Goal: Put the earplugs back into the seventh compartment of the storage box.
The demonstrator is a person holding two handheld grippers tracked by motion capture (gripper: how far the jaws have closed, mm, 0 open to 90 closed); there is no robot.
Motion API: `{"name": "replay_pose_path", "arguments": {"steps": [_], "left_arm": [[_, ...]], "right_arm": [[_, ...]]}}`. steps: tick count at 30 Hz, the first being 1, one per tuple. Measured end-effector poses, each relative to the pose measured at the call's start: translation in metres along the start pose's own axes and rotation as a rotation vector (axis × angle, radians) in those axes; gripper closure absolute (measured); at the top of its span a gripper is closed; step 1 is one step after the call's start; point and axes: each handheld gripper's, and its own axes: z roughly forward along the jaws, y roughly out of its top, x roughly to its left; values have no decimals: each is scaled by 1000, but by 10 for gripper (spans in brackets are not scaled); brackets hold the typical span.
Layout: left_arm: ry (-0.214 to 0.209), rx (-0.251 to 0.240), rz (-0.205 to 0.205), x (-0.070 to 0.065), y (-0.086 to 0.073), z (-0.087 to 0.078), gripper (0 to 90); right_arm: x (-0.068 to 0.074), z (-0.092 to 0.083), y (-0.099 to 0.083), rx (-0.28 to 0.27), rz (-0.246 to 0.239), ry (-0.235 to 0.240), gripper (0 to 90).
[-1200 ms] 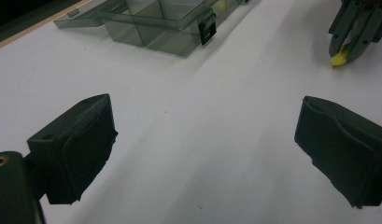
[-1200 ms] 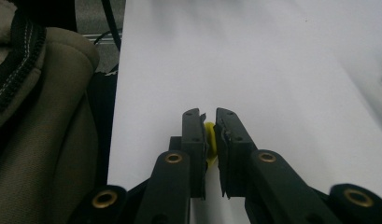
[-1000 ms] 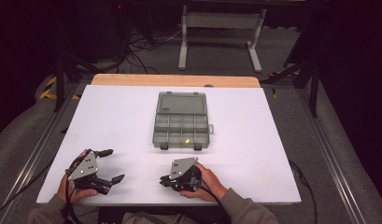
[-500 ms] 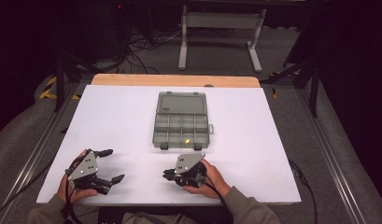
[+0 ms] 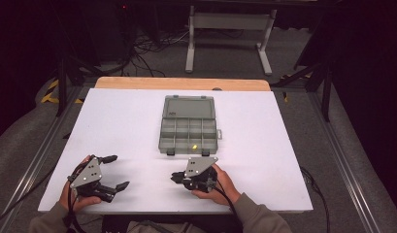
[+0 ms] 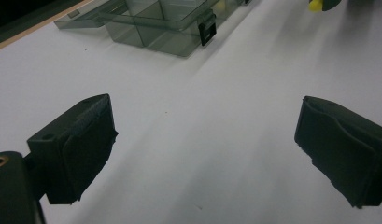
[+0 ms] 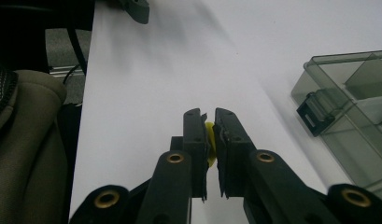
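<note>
Progress stands at an early-to-middle stage, judged from the layout. The right gripper (image 5: pixel 178 176) has its jaws closed on a small yellow part (image 7: pixel 209 144), pinched flat between the pads just above the white table (image 5: pixel 283 160), near the front edge. The compartment box (image 5: pixel 189 133) lies open in the middle of the table, lid folded back toward the far side; one yellow piece (image 5: pixel 193 146) already sits in a front-row compartment (whether it matches the held part is too small to tell). The held part is near the box's front wall but not yet over it.

The left gripper (image 5: pixel 113 171) rests near the front-left corner, jaws spread wide with nothing between the pads (image 6: pixel 88 140), well apart from the box.

Remaining work, as far as can be judged: carry the held part over the box, lower it into a compartment and release. Closing the lid and latch (image 7: pixel 312 119) may follow.
</note>
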Motion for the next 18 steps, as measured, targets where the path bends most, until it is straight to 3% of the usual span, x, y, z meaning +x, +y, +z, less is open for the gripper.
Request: {"name": "replay_pose_path", "arguments": {"steps": [18], "left_arm": [[-1, -1, -3, 0, 0, 0, 58]], "right_arm": [[-6, -11, 1, -26, 8, -42, 843]]}}
